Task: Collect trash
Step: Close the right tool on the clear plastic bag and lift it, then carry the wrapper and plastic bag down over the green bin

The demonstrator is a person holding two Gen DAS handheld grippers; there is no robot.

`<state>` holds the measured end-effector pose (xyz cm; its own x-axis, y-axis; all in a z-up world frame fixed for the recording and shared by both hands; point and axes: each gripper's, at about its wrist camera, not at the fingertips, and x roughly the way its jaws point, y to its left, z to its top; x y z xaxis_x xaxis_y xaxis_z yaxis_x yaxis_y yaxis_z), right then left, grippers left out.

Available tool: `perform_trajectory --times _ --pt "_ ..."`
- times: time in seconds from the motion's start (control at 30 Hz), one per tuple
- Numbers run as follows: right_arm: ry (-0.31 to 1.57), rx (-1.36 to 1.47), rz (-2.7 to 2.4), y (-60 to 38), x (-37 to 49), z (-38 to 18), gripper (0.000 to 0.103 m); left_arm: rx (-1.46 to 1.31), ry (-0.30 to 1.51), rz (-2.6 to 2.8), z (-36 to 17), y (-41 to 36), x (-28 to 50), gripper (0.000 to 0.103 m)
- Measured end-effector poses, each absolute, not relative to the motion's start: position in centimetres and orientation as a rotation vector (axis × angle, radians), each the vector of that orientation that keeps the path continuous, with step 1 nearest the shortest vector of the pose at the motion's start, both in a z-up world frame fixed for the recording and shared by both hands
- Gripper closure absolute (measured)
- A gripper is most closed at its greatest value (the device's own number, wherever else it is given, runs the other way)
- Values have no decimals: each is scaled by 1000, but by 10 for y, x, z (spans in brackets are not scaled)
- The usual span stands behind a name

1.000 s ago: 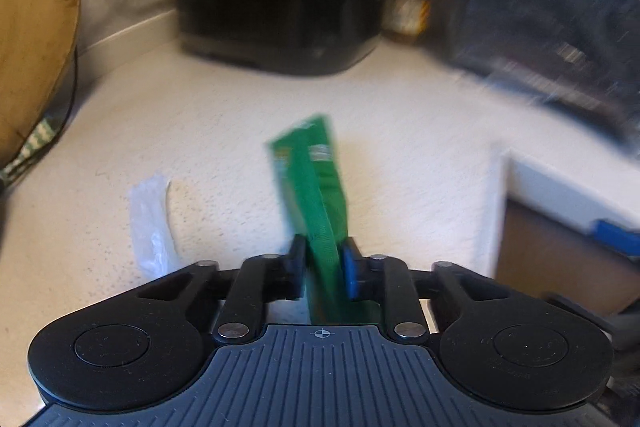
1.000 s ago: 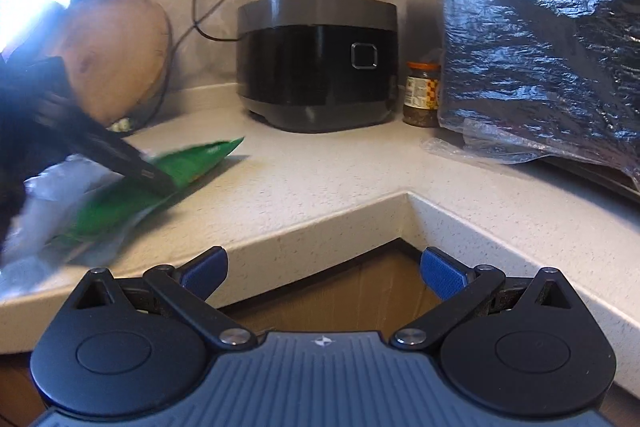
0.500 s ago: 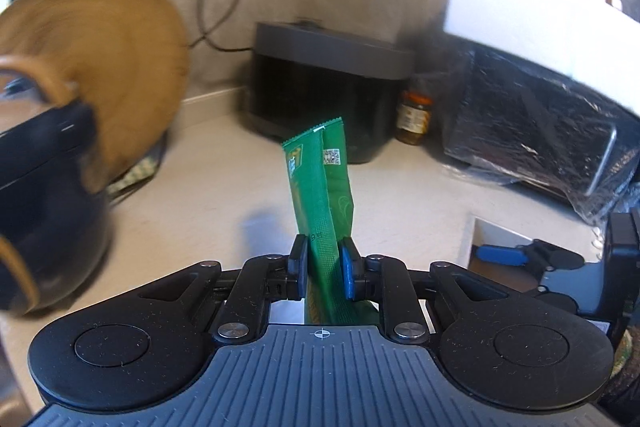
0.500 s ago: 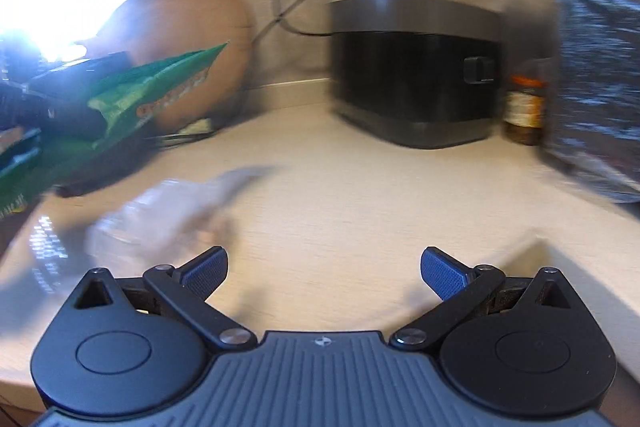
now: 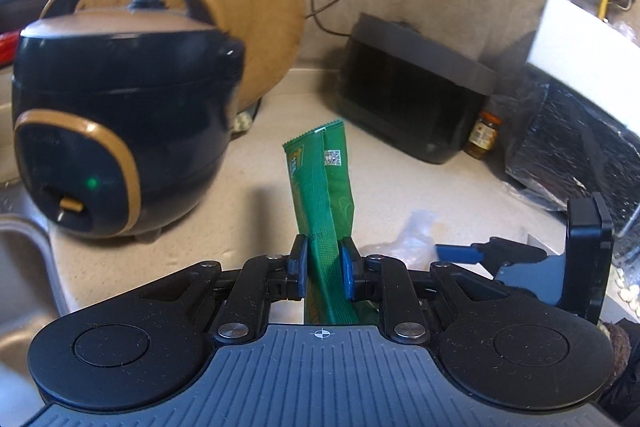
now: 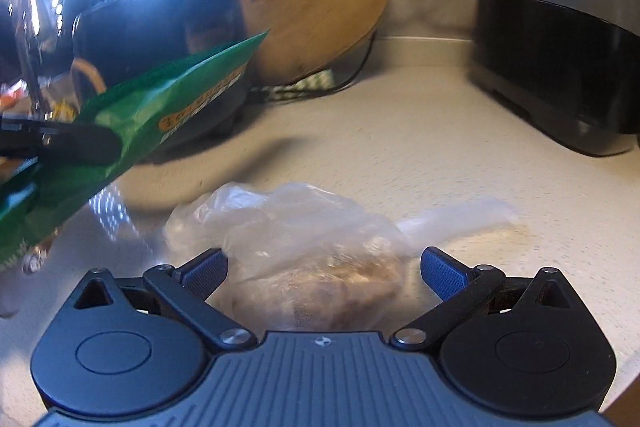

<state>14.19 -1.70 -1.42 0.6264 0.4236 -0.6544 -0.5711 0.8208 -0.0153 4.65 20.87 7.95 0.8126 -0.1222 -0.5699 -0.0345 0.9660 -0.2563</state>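
My left gripper [image 5: 323,259] is shut on a green snack wrapper [image 5: 322,187] and holds it upright above the counter. The wrapper also shows in the right wrist view [image 6: 132,119], at the left, pinched by the left gripper. A crumpled clear plastic bag [image 6: 304,255] with brownish scraps inside lies on the counter. My right gripper [image 6: 324,271] is open, its fingers on either side of the bag's near end. In the left wrist view the bag [image 5: 412,239] lies at the right beside the right gripper's blue fingertip [image 5: 456,253].
A dark rice cooker with gold trim [image 5: 116,131] stands at the left, a round wooden board [image 5: 256,19] behind it. A black appliance [image 5: 412,95] and a jar [image 5: 482,141] stand at the back. A foil-wrapped object [image 5: 576,155] is at the right, a steel sink [image 5: 24,267] at the left.
My left gripper has carried the green wrapper up and leftward, toward the rice cooker. My right gripper has moved in over the counter, and its open fingers now flank the clear plastic bag.
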Motion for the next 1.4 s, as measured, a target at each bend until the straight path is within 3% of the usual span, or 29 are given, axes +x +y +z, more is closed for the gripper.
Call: perform_trajectory --times 0.07,0.13,0.17,0.23,0.33,0.73,1.0,1.2,1.4 --pt "677 -252 593 -13 139 -17 14 -268 632 -50 76 212 47 82" --pt "690 -264 612 -11 137 -18 43 -274 639 -53 73 213 49 82" --pt "690 -262 615 -12 138 -16 47 -278 642 -56 71 214 50 82" --pt "685 -254 613 -14 137 -11 65 -284 650 -63 68 215 51 82" --pt "698 -215 617 -20 137 -3 77 -284 660 -75 65 214 54 82" --pt "553 -10 506 -106 106 51 82 -241 615 -140 84 164 46 82" --pt "421 68 383 -202 37 72 82 -187 555 -316 87 70 37 82" --pt "411 12 151 -268 -10 43 82 -121 591 -515 29 -31 42 82" --pt "575 12 -46 -326 -33 -24 82 -173 807 -668 -76 -116 54 82"
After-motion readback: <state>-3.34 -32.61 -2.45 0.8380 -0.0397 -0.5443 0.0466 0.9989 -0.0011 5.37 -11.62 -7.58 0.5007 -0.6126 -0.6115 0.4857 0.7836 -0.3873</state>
